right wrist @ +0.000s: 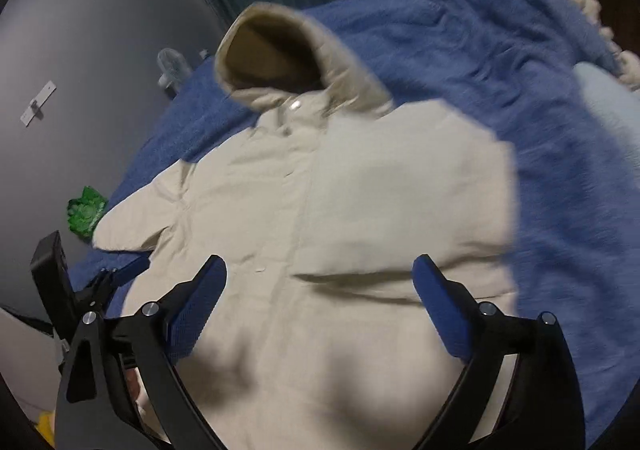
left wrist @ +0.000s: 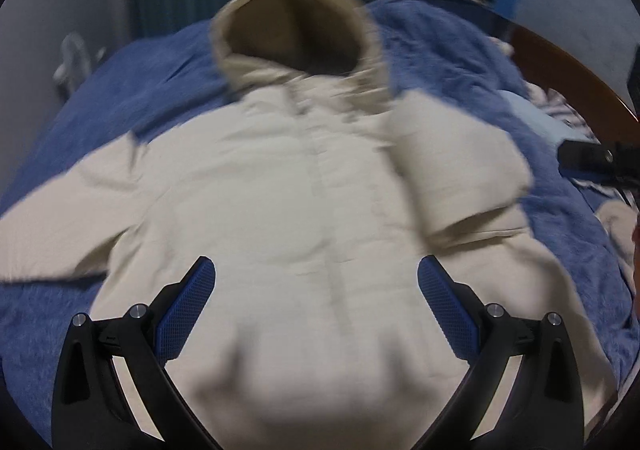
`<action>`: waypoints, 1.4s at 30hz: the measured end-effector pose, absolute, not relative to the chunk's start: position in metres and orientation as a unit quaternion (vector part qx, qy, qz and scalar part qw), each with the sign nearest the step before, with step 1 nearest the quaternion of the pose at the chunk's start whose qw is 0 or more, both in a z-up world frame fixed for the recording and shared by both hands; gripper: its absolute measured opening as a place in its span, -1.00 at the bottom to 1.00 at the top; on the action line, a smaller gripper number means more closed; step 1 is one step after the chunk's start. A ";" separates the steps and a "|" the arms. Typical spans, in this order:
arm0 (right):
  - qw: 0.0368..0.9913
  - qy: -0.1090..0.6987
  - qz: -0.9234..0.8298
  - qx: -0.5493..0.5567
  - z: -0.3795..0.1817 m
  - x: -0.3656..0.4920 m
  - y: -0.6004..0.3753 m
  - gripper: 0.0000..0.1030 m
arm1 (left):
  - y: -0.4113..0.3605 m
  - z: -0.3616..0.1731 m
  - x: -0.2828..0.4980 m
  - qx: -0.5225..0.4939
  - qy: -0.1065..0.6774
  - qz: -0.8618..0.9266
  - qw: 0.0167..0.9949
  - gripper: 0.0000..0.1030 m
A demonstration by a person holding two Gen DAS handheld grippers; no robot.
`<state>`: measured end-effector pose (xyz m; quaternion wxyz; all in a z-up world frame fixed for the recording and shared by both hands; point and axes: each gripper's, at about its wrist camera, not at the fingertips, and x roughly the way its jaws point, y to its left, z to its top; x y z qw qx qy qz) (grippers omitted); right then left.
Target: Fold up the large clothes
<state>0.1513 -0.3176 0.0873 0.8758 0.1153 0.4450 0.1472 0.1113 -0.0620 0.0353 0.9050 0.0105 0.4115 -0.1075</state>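
Cream hooded jacket (left wrist: pixel 304 189) looks puffy through blur; we hold left gripper (left wrist: pixel 316 282) and right gripper (right wrist: pixel 320 282) released, so folds may spring back.

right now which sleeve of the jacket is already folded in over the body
The sleeve on the right wrist side is folded across the cream jacket; the other sleeve lies spread out on the blue blanket.

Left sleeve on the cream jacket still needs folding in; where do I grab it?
Grip the left sleeve near its cuff end, coming from the left with the open left gripper. It lies spread flat on the blue blanket, edge exposed.
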 end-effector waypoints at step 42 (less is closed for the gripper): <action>0.892 0.417 0.039 0.168 0.046 0.173 -0.367 0.74 | -0.001 0.004 0.205 -0.021 0.425 -0.082 0.901 -0.91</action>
